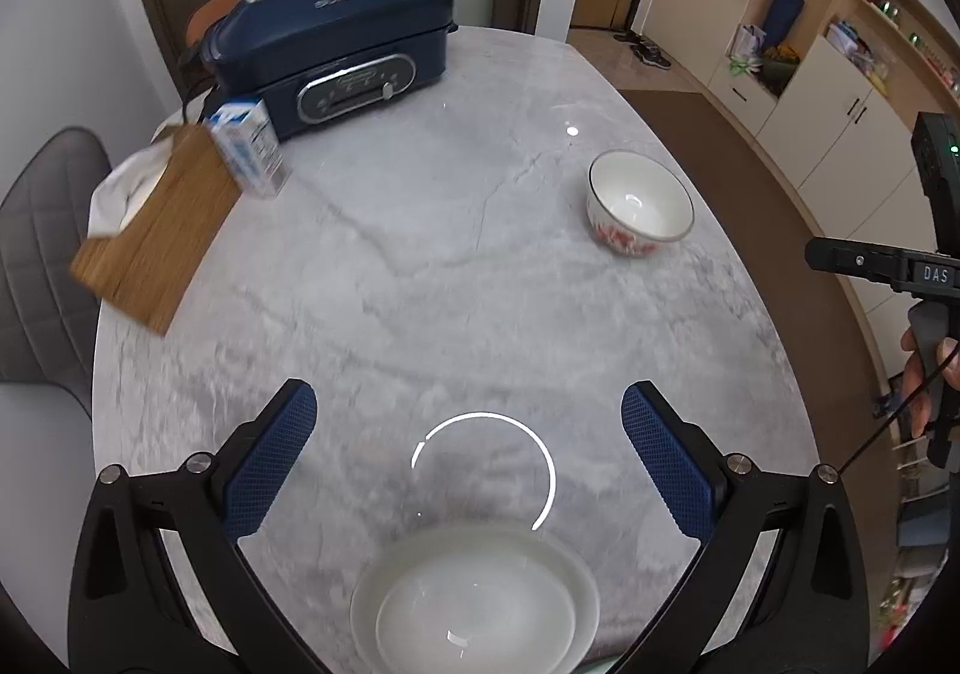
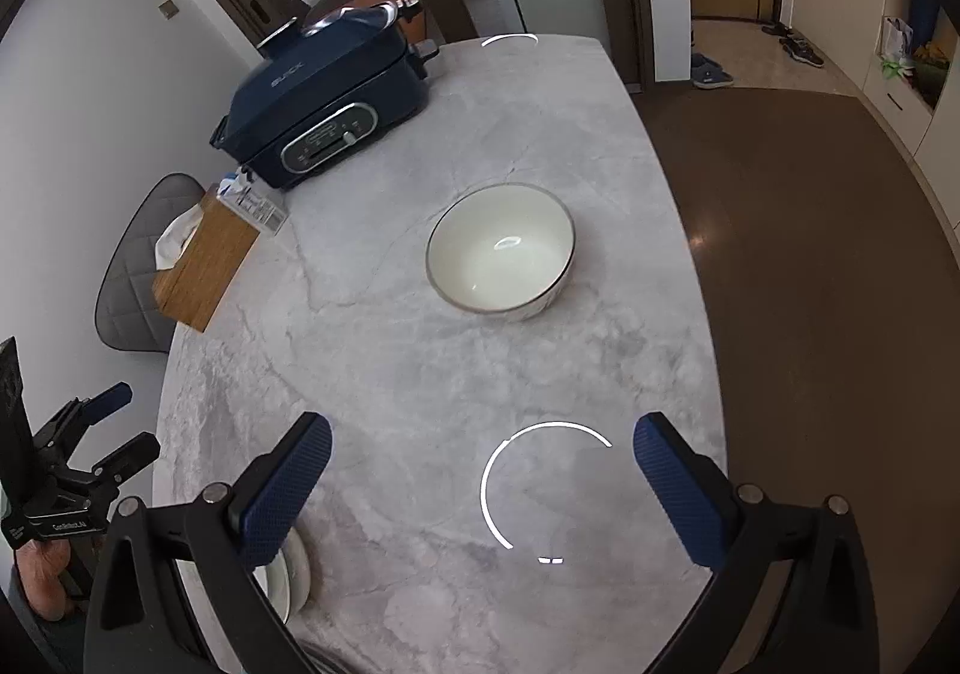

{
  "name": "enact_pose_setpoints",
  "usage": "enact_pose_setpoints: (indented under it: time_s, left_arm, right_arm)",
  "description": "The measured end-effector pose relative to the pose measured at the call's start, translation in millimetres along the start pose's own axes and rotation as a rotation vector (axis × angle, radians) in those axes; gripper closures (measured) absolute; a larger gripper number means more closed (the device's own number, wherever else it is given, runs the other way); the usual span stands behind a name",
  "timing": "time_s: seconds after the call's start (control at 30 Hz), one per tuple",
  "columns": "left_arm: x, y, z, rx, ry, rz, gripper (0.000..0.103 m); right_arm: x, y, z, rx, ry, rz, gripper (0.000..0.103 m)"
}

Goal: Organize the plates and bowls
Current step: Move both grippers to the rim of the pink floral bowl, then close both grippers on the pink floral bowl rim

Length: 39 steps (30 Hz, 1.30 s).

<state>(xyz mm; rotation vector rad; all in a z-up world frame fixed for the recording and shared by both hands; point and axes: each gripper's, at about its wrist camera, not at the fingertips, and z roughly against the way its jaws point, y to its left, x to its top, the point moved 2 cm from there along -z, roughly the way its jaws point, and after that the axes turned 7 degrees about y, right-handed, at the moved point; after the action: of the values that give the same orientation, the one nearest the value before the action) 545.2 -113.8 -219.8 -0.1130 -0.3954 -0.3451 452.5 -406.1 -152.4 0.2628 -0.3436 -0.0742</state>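
Note:
A stack of white plates (image 1: 474, 596) lies on the marble table (image 1: 420, 266) near its front edge, just below my left gripper (image 1: 474, 434), which is open and holds nothing. A white bowl (image 1: 639, 203) with a red pattern and a dark rim stands alone further right. In the right wrist view the bowl (image 2: 501, 254) sits ahead of my right gripper (image 2: 480, 464), which is open, empty and well above the table. The plates (image 2: 294, 566) peek out behind its left finger. The left gripper (image 2: 129, 422) shows at the far left edge, and a hand holds each tool.
A dark blue electric cooker (image 1: 336, 50) stands at the back left. In front of it are a small blue-and-white carton (image 1: 249, 146) and a wooden board (image 1: 156, 242) with a white cloth. A grey chair (image 1: 42, 254) is on the left; brown floor (image 2: 810, 254) and cabinets are on the right.

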Motion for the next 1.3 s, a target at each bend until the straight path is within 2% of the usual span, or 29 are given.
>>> enact_pose_setpoints:
  time_s: [0.17,0.23,0.33,0.43,0.6,0.73,0.87,0.93,1.0,1.07,1.1,1.13,1.2,1.27,1.3]
  left_arm:
    - [73.6,-32.2,-34.6,0.010,0.013,-0.023,0.000]
    - [100.1,-42.8,-55.6,-0.026,0.041,0.002,0.000]
    - [130.6,-60.3,-90.8,-0.038,0.082,0.003,0.000]
    - [147.2,-71.7,-126.9,-0.059,0.138,0.018,0.000]
    - [167.3,-77.8,-174.7,-0.051,0.189,0.051,0.000]
    - [172.2,-81.3,-199.3,-0.071,0.205,0.067,0.001]
    - [173.8,-88.3,-220.9,-0.088,0.230,0.065,0.003]
    - [177.0,-89.8,-229.3,-0.113,0.235,0.079,0.008]
    - [177.2,-88.2,-236.5,-0.133,0.235,0.091,0.012]
    - [178.8,-89.6,-242.2,-0.146,0.239,0.089,0.019]
    - [178.4,-91.7,-245.0,-0.157,0.245,0.089,0.033]
    - [177.8,-92.6,-248.7,-0.173,0.253,0.092,0.051]
    - [176.4,-94.0,-255.8,-0.189,0.269,0.099,0.071]
    - [174.8,-96.9,-258.9,-0.199,0.267,0.095,0.072]
    - [174.1,-98.2,-259.9,-0.209,0.267,0.094,0.075]
  right_arm:
    - [40.2,-21.2,-19.8,0.004,0.024,-0.011,0.000]
    - [51.0,-26.1,-30.9,0.009,0.048,-0.010,0.000]
    - [68.0,-31.2,-50.3,0.006,0.080,0.008,0.002]
    - [80.8,-38.1,-68.1,-0.001,0.106,0.005,0.007]
    - [95.9,-57.8,-98.0,0.025,0.152,-0.044,0.013]
    - [101.9,-65.0,-117.9,0.033,0.197,-0.061,0.017]
    - [104.9,-67.6,-136.7,0.071,0.238,-0.074,0.027]
    - [104.9,-69.3,-145.1,0.095,0.252,-0.088,0.034]
    - [105.6,-71.7,-153.7,0.110,0.265,-0.102,0.046]
    - [105.3,-74.3,-159.7,0.133,0.273,-0.118,0.051]
    - [104.7,-76.2,-161.5,0.146,0.276,-0.132,0.054]
    - [104.4,-77.8,-163.1,0.160,0.278,-0.142,0.054]
    - [103.6,-81.1,-165.9,0.179,0.280,-0.161,0.054]
    - [103.0,-81.2,-168.1,0.185,0.286,-0.156,0.055]
    - [102.1,-80.5,-169.1,0.188,0.290,-0.153,0.061]
